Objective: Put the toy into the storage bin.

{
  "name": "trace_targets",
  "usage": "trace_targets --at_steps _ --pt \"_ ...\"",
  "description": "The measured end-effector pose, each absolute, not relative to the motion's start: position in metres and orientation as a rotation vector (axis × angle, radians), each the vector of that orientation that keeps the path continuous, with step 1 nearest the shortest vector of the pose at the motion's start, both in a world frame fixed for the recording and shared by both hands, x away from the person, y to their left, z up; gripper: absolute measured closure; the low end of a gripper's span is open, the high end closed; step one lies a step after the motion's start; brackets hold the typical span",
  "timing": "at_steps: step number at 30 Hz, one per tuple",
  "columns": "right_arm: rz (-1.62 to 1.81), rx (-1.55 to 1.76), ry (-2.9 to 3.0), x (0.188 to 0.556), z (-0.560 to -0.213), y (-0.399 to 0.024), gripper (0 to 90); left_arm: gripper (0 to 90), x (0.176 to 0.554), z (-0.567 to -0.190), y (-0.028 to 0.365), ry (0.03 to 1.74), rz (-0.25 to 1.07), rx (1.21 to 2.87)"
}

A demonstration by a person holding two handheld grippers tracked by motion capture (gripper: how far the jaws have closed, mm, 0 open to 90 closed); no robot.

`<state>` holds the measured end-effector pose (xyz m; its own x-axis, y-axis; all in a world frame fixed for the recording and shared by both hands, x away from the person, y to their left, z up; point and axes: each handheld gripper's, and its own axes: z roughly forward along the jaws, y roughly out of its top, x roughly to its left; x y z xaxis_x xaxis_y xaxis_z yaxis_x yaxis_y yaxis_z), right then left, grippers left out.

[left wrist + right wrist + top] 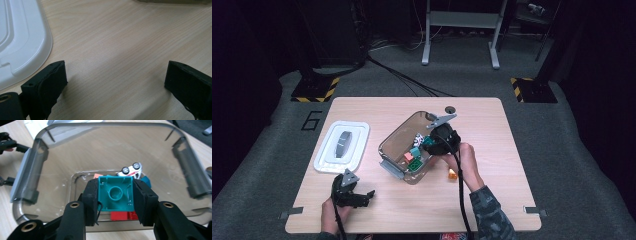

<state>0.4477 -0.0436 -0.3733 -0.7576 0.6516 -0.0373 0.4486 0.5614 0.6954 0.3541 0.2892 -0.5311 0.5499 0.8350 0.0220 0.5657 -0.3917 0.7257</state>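
White lid (pixel 342 146) on the wooden table (pixel 492 125), possibly an orange block (pixel 452 174) near the edge.

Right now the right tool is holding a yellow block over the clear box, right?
Not yellow. The right tool grips a teal block, its hollow underside facing the camera, over the clear box. The right gripper view shows it.
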Motion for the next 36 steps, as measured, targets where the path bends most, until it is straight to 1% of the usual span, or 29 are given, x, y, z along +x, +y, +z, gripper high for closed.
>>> trace_targets --at_steps 11,20,22,24,27,36 --pt "0.976 0.905 2.581 0.441 -0.385 -0.039 58.3 4.0 0.354 -0.531 0.289 1.122 0.51 2.108" --pt "0.977 0.902 2.593 0.439 -0.387 -0.039 57.0 3.9 0.354 -0.531 0.289 1.12 0.513 2.108" --pt "0.977 0.908 2.592 0.438 -0.387 -0.039 52.3 4.0 0.354 -0.531 0.289 1.121 0.513 2.107" --pt "0.974 0.915 2.583 0.438 -0.386 -0.04 45.2 3.9 0.354 -0.531 0.289 1.117 0.516 2.111" --pt "0.994 0.928 2.563 0.437 -0.385 -0.043 37.0 4.0 0.354 -0.531 0.289 1.119 0.517 2.109" --pt "1.063 0.961 2.499 0.428 -0.381 -0.067 16.9 4.0 0.354 -0.531 0.289 1.121 0.517 2.108"
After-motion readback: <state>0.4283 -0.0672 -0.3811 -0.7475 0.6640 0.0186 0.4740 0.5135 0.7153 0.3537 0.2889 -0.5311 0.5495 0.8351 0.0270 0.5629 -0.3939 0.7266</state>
